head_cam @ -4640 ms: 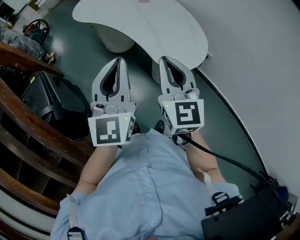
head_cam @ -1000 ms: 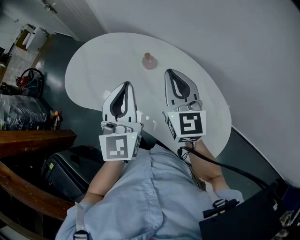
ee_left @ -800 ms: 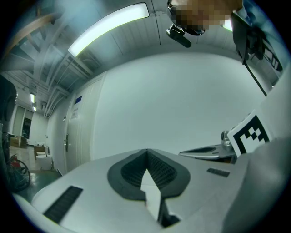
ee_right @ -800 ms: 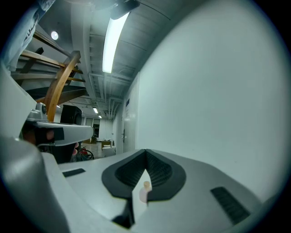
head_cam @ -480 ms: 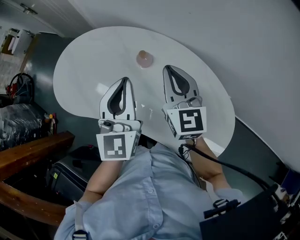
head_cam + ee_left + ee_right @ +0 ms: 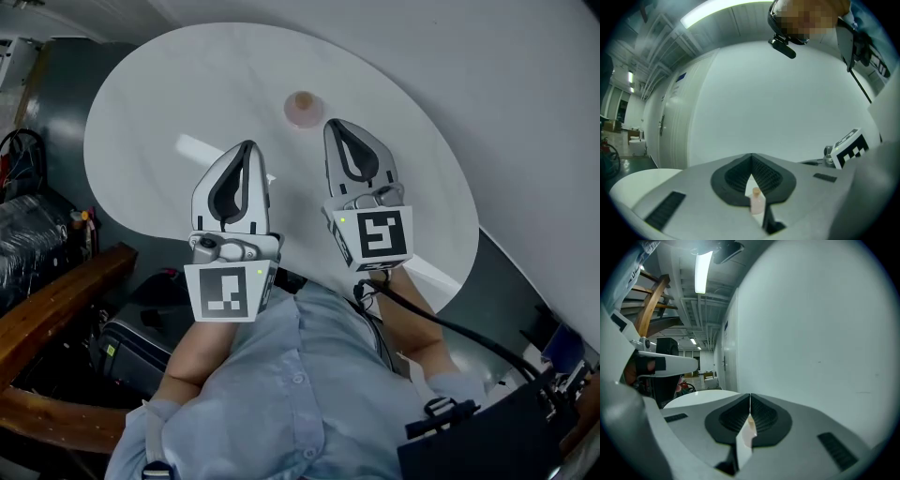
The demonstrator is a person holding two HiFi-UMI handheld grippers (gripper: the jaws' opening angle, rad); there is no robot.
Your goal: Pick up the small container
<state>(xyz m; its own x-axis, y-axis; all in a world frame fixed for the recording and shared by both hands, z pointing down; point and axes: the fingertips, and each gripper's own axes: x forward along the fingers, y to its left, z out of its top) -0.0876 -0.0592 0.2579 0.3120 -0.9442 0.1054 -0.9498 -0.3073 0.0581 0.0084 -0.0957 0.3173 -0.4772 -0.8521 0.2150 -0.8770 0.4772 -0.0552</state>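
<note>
A small pinkish container (image 6: 302, 108) with a tan cap stands upright on the round white table (image 6: 159, 103), towards its far side. My left gripper (image 6: 246, 146) hovers over the table, short of the container and to its left, jaws shut and empty. My right gripper (image 6: 330, 125) is also shut and empty, its tip just right of the container and close to it. In the left gripper view the container (image 6: 757, 200) shows through the slit below the closed tips of the left gripper (image 6: 751, 157). The right gripper (image 6: 750, 398) shows its tips together, with only a pinkish sliver in the slit.
A white wall (image 6: 525, 112) runs along the table's right side. Wooden rails (image 6: 56, 291) and a black bag (image 6: 131, 342) stand on the dark floor at the left. A black cable (image 6: 450, 323) trails from the right gripper to a black case (image 6: 487, 441).
Both grippers have come forward over the table, and the table now fills more of the head view. The container now lies just beyond the right gripper's tip. Both grippers stay shut.
</note>
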